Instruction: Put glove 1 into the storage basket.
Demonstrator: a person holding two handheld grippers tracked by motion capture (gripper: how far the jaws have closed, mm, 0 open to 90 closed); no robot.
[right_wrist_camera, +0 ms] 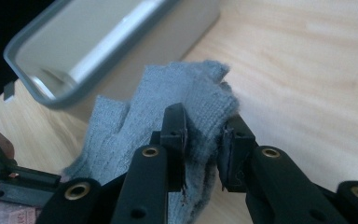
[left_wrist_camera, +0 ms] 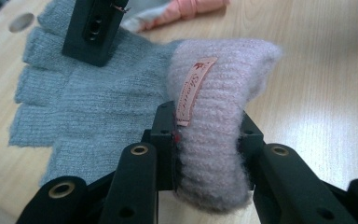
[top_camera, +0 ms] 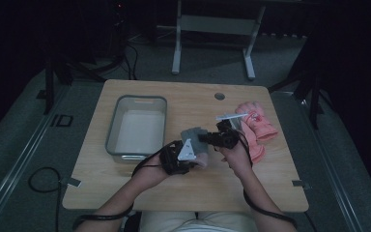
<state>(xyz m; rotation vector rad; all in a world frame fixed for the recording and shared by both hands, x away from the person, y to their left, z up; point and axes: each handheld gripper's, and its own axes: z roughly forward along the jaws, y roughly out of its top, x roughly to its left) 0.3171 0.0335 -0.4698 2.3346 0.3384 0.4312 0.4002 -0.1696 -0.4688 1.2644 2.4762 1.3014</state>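
My left gripper (left_wrist_camera: 208, 135) pinches the grey glove's (left_wrist_camera: 98, 107) pink cuff (left_wrist_camera: 219, 126); my right gripper (right_wrist_camera: 204, 140) clamps its finger end, holding it above the table (top_camera: 140, 176) beside the grey bin (top_camera: 137, 124), pink gloves (top_camera: 256, 128) behind.

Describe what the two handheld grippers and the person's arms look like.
Both grippers are black. The left gripper carries a grey three-cornered plate on top, seen from above, and its jaw links show round brass-coloured rivets; the right gripper has the same rivets and blocky black pads. A black cable trails from each toward the table's near edge. The forearms are bare, with no sleeves visible.
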